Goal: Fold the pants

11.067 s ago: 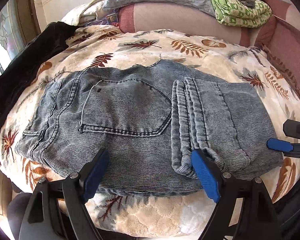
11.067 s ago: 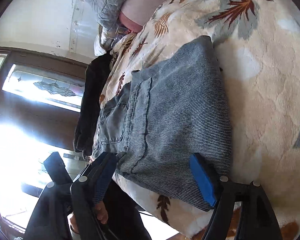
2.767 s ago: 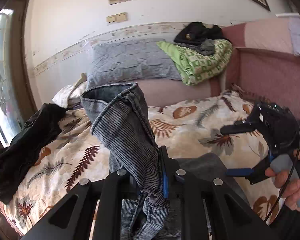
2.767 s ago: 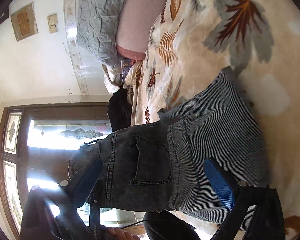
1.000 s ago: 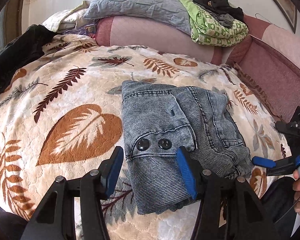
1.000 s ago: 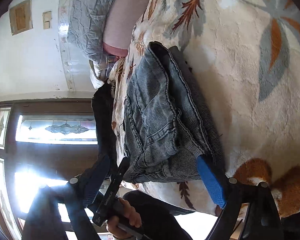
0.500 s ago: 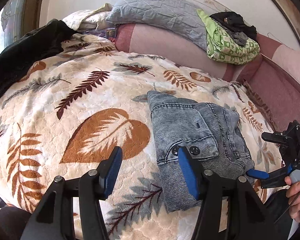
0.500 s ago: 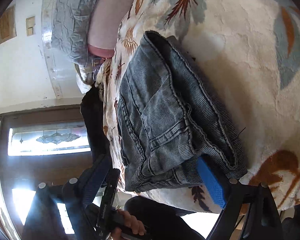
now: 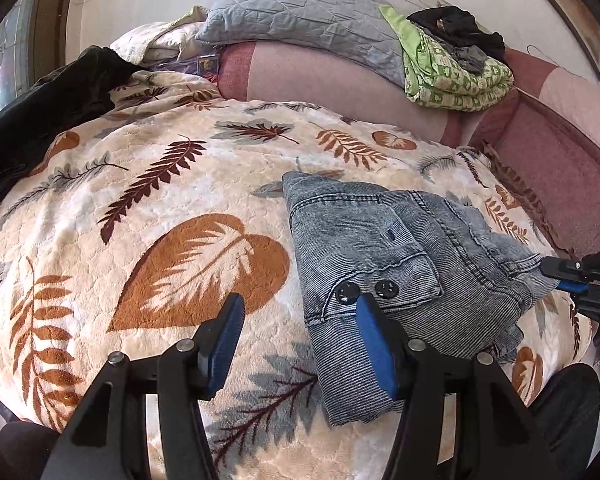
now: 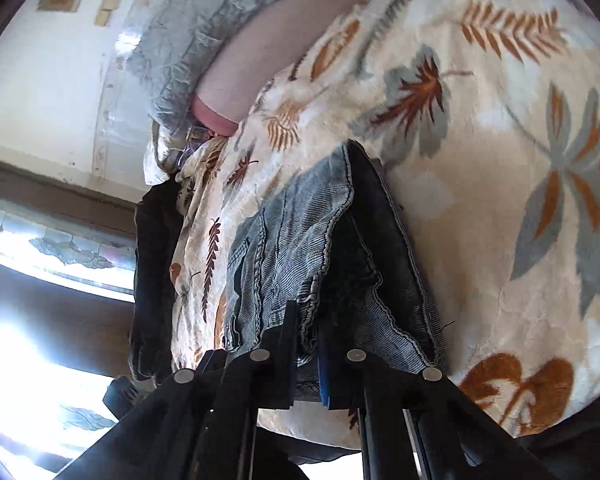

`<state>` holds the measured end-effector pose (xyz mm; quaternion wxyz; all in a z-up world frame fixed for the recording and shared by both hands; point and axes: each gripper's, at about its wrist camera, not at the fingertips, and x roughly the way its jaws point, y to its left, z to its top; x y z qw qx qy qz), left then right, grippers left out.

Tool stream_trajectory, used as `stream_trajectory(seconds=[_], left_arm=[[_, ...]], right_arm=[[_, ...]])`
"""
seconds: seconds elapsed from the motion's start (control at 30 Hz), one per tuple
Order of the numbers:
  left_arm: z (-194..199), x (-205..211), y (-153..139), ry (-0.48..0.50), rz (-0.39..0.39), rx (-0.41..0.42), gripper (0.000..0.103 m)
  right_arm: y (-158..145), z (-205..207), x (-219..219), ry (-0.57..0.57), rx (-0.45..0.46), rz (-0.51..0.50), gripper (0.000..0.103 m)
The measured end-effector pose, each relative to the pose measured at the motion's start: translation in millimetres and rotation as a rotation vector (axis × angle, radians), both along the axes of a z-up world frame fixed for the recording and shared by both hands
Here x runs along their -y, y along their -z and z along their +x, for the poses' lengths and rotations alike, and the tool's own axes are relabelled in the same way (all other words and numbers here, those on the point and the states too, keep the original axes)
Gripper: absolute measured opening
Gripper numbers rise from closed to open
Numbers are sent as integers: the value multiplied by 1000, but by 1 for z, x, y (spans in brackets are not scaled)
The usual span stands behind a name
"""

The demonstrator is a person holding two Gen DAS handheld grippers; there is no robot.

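- Left gripper (image 9: 298,342): jaws wide, empty, now backed off left of the pants (image 9: 383,264).
- Pants: compact bundle on the leaf blanket (image 9: 148,208).
- Right gripper (image 10: 305,350): a moment ago spread, now clamped narrow on the bundle's right edge; probably a final tidy or shift.

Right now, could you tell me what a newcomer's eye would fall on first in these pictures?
The folded grey-blue jeans on the leaf-patterned blanket, right of centre. The right gripper is clamped on their edge, while the left gripper hangs open beside them. Behind, a green quilt tops the pink sofa back.
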<state>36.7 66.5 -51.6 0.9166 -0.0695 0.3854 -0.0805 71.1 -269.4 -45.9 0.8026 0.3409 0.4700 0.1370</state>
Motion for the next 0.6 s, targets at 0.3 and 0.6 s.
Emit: stream_trajectory(seconds=[0.3,0.6], left_arm=[[7,23,-2,62,65,-4,66],[6,17,0,41,29,-1,66]], right_arm=[[58,-16,23,1,-81,247,31],[61,-6,1,1,-154,356,82]])
